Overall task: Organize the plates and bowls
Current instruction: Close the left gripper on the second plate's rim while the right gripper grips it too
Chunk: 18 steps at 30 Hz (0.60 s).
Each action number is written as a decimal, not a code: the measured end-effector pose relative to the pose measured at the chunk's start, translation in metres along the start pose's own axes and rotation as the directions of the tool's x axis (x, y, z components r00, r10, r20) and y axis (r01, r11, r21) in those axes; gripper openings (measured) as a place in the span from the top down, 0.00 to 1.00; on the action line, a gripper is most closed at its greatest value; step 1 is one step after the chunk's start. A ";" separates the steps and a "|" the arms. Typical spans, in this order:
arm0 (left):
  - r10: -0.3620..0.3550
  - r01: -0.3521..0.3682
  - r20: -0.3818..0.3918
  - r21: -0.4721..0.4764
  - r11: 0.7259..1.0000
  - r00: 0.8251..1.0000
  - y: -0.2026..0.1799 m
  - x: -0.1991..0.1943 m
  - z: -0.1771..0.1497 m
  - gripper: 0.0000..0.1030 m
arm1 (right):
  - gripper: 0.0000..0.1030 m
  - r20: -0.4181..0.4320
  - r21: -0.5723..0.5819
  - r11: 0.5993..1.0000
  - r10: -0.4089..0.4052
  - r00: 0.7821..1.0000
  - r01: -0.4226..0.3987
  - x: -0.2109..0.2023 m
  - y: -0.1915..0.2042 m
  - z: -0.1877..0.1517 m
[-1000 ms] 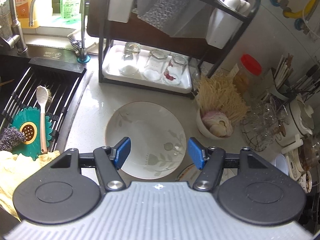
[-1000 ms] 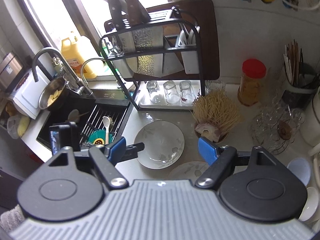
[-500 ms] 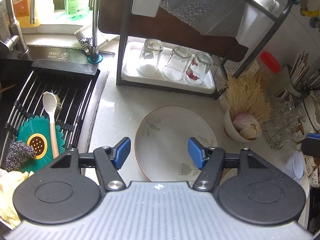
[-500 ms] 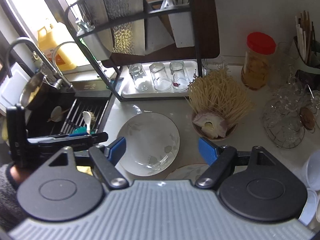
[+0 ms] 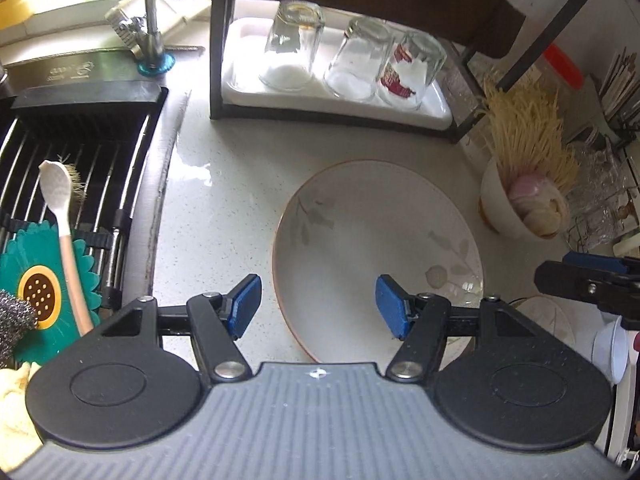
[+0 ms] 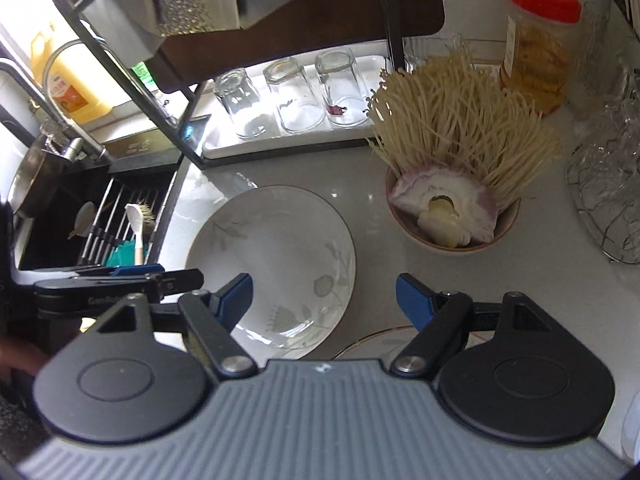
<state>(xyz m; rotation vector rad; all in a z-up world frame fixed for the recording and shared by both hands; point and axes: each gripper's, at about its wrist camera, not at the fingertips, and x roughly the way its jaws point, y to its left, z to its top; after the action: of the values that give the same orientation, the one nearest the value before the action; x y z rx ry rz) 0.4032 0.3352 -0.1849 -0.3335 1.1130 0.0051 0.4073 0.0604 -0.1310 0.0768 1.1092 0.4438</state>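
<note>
Large plate: a shallow white plate (image 5: 376,256) with a thin brown rim line and grey leaf print lay flat on the counter (image 5: 224,200), in front of the dish rack and just beside the sink edge.
Second plate: a smaller plate (image 6: 384,342) sat at the counter's near edge, mostly hidden behind the right gripper's body; whether it touched the large plate could not be told.
Bowl: a white bowl (image 6: 452,236) holding enoki mushrooms and onion pieces stood right of the large plate, apart from it.
Left gripper: the left gripper (image 5: 318,306) hung above the large plate's near rim, jaws wide apart, nothing between them.
Right gripper: the right gripper (image 6: 324,300) was poised over the near right part of the same plate, jaws wide and empty.
Handling: the plate looked like glazed ceramic, so stiff, fairly heavy, slick and breakable. Lying flat, it offered only its raised rim; pinching the near rim across its thickness seemed the best hold, firm enough to stop slipping.
Surface: pale speckled stone, glossy, with a wet sheen near the sink (image 5: 80,184).
Room: a crowded kitchen corner; a black rack (image 5: 332,92) with three upturned glasses on a white tray stood at the counter's back edge, a red-lidded jar (image 6: 536,44) and clustered glassware toward the right back corner.
</note>
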 end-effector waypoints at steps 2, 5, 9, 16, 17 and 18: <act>-0.002 0.002 -0.006 -0.008 1.000 1.000 0.003 0.007 0.001 0.33 | 0.22 -0.004 0.027 1.000 0.009 1.000 -0.009 0.011 -0.003 0.001; 0.005 -0.005 -0.016 -0.011 1.000 1.000 0.009 0.016 0.001 0.33 | 0.23 0.005 0.010 1.000 -0.011 1.000 0.011 0.024 -0.001 0.000; -0.016 0.016 -0.027 -0.010 1.000 0.999 0.017 0.026 0.001 0.35 | 0.34 0.011 0.013 0.999 -0.048 0.999 0.048 0.034 0.001 0.001; -0.033 0.032 -0.027 -0.007 0.999 0.999 0.026 0.038 0.002 0.43 | 0.53 -0.002 0.026 0.997 -0.079 0.997 0.079 0.052 -0.003 0.000; -0.040 0.039 -0.028 -0.008 0.999 0.999 0.027 0.040 0.002 0.45 | 0.53 -0.004 0.032 0.996 -0.080 0.997 0.080 0.054 -0.004 -0.001; -0.044 0.043 -0.030 -0.007 0.999 0.999 0.027 0.041 0.003 0.48 | 0.55 -0.007 0.040 0.996 -0.077 0.997 0.078 0.056 -0.006 -0.002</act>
<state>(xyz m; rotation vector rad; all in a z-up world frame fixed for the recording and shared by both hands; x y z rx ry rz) 0.4192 0.3547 -0.2268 -0.3647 1.1352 -0.0347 0.4281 0.0760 -0.1808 0.0674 1.1231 0.3528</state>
